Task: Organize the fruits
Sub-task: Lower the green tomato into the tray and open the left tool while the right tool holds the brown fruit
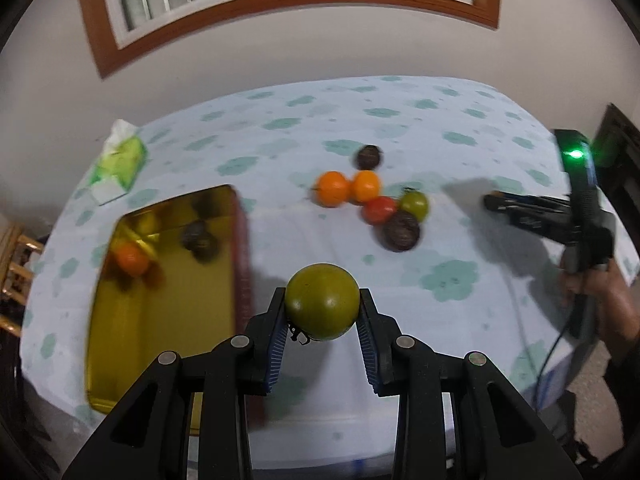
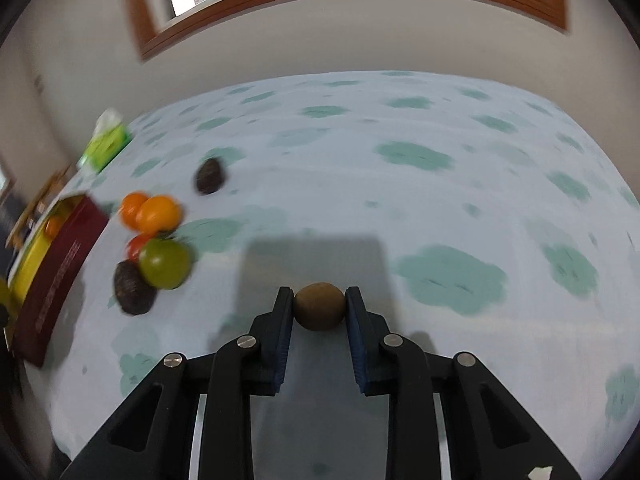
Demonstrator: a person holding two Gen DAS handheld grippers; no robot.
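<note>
Left hand-held gripper (image 1: 322, 304) is clamped on a green fruit (image 1: 322, 301), lifted just right of the gold tin (image 1: 240, 240). Right hand-held gripper (image 2: 319, 306) pinches a small brown fruit (image 2: 319, 306) low over the bench (image 2: 400, 184). Risks: both fruits are round, so either may squirt out; the green fruit may clip the tin wall.

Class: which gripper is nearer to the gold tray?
Left. The left gripper, holding a green fruit, is just beside the gold tray; the right gripper is beyond the fruit pile.
</note>
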